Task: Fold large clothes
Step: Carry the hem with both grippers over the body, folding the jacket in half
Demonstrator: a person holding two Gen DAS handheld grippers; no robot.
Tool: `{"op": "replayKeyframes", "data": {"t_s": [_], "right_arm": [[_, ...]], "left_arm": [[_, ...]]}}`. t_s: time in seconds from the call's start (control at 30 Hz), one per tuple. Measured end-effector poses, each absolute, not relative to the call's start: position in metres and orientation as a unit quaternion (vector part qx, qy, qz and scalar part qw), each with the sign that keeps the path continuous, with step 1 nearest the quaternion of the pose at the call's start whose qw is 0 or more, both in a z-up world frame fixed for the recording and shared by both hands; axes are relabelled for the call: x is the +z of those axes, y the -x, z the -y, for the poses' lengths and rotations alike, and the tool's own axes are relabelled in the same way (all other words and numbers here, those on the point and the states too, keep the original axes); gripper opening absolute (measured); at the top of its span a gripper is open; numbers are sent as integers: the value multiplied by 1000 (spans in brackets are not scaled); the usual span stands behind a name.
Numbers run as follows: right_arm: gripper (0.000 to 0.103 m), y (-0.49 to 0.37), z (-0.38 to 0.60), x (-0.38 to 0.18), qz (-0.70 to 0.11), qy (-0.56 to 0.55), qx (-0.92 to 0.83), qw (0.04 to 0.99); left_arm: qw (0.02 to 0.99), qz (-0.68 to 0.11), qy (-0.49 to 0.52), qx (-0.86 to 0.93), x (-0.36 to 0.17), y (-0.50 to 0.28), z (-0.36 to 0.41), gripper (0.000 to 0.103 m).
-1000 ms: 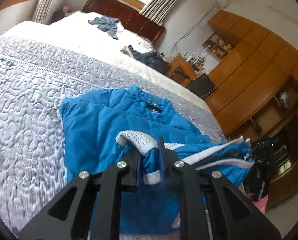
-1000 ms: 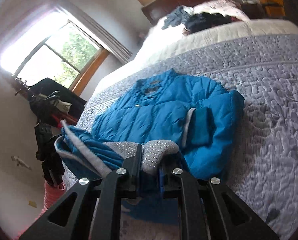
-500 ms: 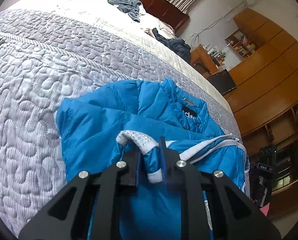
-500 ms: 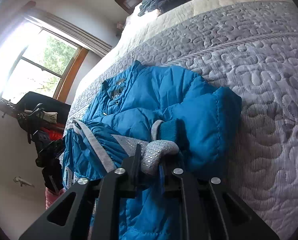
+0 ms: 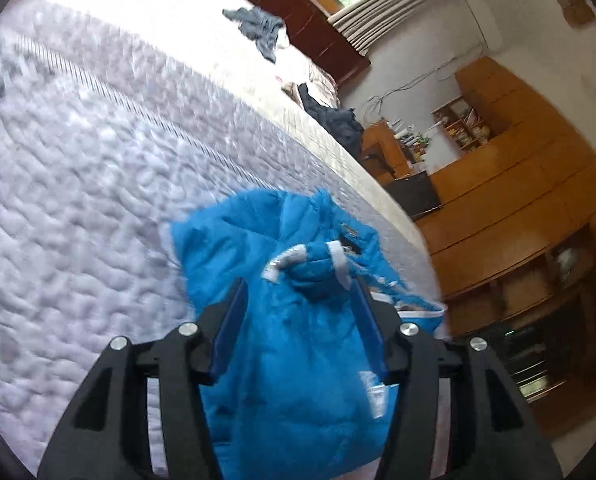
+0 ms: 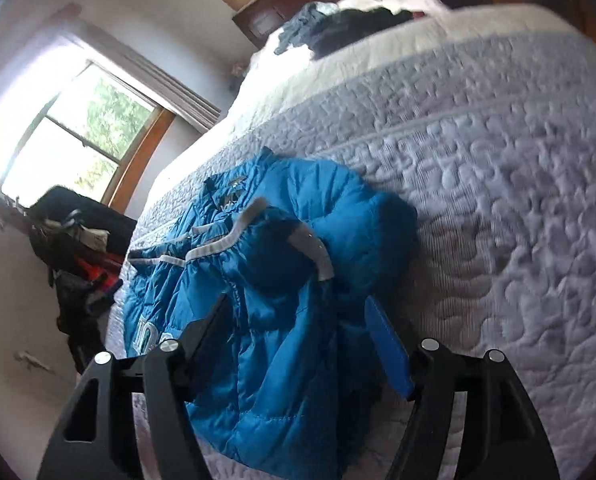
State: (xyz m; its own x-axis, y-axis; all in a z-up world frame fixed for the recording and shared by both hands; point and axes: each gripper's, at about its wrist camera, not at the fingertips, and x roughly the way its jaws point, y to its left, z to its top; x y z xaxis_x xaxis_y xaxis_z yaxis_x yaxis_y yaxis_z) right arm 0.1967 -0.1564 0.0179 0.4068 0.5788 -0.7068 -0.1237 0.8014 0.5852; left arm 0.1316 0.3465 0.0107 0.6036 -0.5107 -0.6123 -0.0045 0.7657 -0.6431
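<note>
Motion blur softens both views; the stitching of the quilted bedspread [image 5: 78,168] cannot be resolved toward 9 o'clock in the left wrist view. The lower hem of the blue jacket [image 5: 298,360] is cut off at 6 o'clock behind the left gripper [image 5: 298,308] frame. In the right wrist view, the white lettering [image 6: 148,334] on the jacket is partly covered by a finger and unreadable. The dark pile [image 6: 78,248] at 9 o'clock is possibly bags; too blurred to identify. Shelf contents [image 5: 464,128] at 2 o'clock are too small to tell.
</note>
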Motion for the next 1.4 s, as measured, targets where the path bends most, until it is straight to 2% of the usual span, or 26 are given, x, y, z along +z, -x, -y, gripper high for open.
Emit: {"op": "replayKeyframes", "data": {"t_s": [0.13, 0.33, 0.47, 0.53, 0.57, 0.6, 0.63, 0.67, 0.73, 0.77, 0.97, 1.07, 1.27, 1.4], "right_arm": [[79, -204, 134, 27, -484, -172, 223, 828], [84, -228, 104, 23, -474, -97, 221, 847], [84, -243, 87, 11, -482, -70, 233, 842], [77, -246, 76, 4, -487, -44, 229, 841], [67, -244, 73, 3, -487, -31, 223, 844], [58, -242, 69, 2, -488, -14, 212, 847], [45, -240, 67, 0, -488, -3, 207, 848], [34, -240, 67, 0, -487, -2, 206, 849], [23, -232, 71, 5, -475, -7, 206, 855], [20, -228, 73, 9, -469, -9, 207, 858], [16, -189, 81, 25, -450, -10, 223, 865], [15, -185, 81, 35, -453, -25, 221, 863], [15, -209, 90, 83, -424, -58, 209, 879], [14, -242, 95, 103, -414, -86, 191, 886]], "left_arm": [[860, -426, 239, -145, 15, -136, -328, 60], [887, -426, 114, -137, 14, -155, -291, 65], [895, -422, 32, -140, 6, -167, -265, 69], [894, -429, 0, -130, 1, -174, -254, 70], [894, -430, -15, -125, -2, -177, -248, 69], [895, -429, -20, -123, -3, -177, -245, 65], [896, -426, -23, -121, -3, -177, -242, 50], [900, -420, -27, -112, -2, -175, -239, 44], [909, -400, -23, -113, 5, -164, -237, 21], [913, -392, -21, -114, 9, -159, -237, 18], [932, -339, -49, -118, 29, -104, -226, 13], [938, -327, -28, -114, 45, -99, -227, 12], [956, -279, -1, -91, 92, -126, -224, 12], [962, -264, -9, -64, 106, -162, -214, 12]]}}
